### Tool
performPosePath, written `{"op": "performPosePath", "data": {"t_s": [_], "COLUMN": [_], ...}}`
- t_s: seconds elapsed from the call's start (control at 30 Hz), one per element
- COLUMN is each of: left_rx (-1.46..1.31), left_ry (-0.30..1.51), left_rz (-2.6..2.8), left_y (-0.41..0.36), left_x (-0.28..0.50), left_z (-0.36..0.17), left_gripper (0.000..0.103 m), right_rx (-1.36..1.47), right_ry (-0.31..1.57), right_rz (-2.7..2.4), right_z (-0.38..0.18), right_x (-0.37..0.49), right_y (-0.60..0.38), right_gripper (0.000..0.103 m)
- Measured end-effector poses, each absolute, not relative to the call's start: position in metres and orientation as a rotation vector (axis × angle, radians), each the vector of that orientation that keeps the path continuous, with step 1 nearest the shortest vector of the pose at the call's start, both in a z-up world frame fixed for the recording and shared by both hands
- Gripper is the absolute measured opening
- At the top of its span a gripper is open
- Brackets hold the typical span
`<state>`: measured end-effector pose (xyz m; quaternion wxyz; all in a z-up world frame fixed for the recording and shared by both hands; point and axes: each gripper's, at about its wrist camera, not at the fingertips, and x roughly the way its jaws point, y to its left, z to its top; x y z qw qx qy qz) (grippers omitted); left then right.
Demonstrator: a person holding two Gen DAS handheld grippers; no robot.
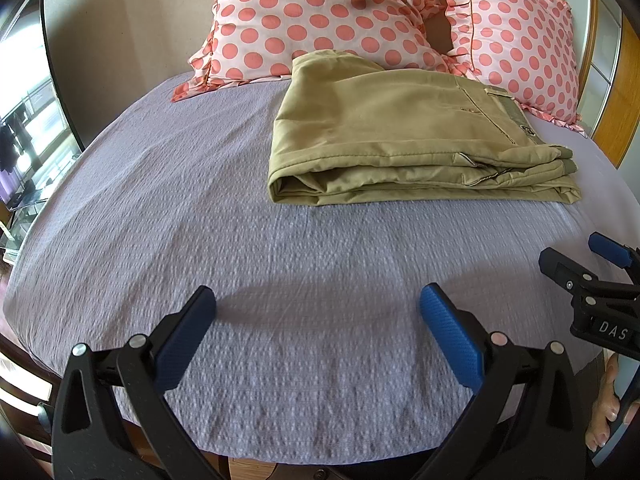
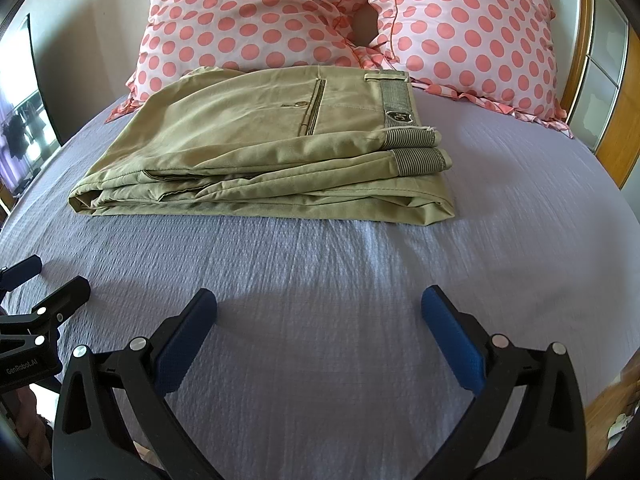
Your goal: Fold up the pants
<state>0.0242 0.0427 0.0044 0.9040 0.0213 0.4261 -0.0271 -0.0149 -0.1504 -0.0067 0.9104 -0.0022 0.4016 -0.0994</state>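
Note:
The khaki pants lie folded in a flat stack on the lavender bedspread, just in front of the pillows. They also show in the right wrist view, with the striped waistband at the right end. My left gripper is open and empty, well short of the pants. My right gripper is open and empty too, over bare bedspread. Each gripper shows at the edge of the other's view: the right one and the left one.
Two pink polka-dot pillows lean at the head of the bed behind the pants. A wooden headboard runs along the right. A window and a dark frame are at the left.

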Motion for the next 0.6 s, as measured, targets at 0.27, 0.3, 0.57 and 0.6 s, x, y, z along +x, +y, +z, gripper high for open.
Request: {"op": "performPosePath", "data": {"t_s": [0.27,0.3,0.57,0.6], "left_rx": [0.044,0.044,0.045,0.045], "left_ry": [0.88,0.88,0.891,0.893], "left_rz": [-0.055,-0.055,-0.061,-0.062], "left_y": [0.0424,0.0425,0.0426,0.0428], "left_x": [0.0243,0.0243,0.0255,0.026], "left_z": [0.0042,0.0042,0.0043,0.0043], "left_gripper": [0.101,0.101,0.101,0.101], "right_rx": [-0.005,-0.005,-0.004,-0.004], "right_ry": [0.829,0.828,0.83,0.83], "right_rz": [-0.204,-0.205,-0.206,-0.206], "right_z": [-0.0062,-0.0063,-0.0062,-0.0063], "right_x": [-0.0147,-0.0146,-0.0143,-0.0144], "right_y": [-0.1507,-0.1504,-0.15,-0.1504], "right_gripper": [0.102,0.102,0.102,0.102]}}
